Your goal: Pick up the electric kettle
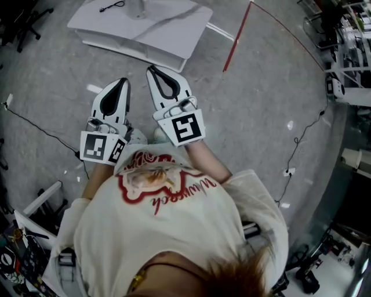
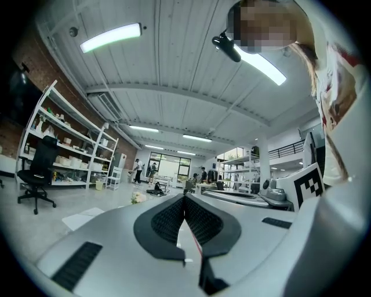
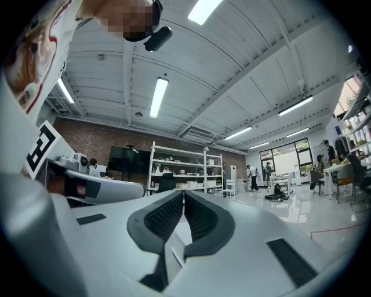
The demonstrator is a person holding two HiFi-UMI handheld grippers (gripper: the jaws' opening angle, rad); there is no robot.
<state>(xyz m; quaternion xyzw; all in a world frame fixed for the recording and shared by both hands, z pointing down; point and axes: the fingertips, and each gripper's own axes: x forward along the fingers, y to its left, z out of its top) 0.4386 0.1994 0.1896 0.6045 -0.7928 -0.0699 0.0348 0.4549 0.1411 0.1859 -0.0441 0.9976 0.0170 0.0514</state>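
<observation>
Clearly nothing is done yet. Head view: my left gripper [image 1: 123,81] and right gripper [image 1: 152,69] hang over the floor [image 1: 261,116] near a white table [image 1: 174,40]; no electric kettle shows anywhere. Left gripper view: jaws together, empty. Right gripper view: likewise closed on nothing. Finding, reaching and grasping all remain.

A pale rounded object [image 1: 137,7] stands on the white table [image 1: 174,35] ahead of me, too cropped by the top edge to identify.

Left tongs [image 1: 123,81] sit beside right tongs [image 1: 152,69], table [image 1: 168,32] ahead of both.
</observation>
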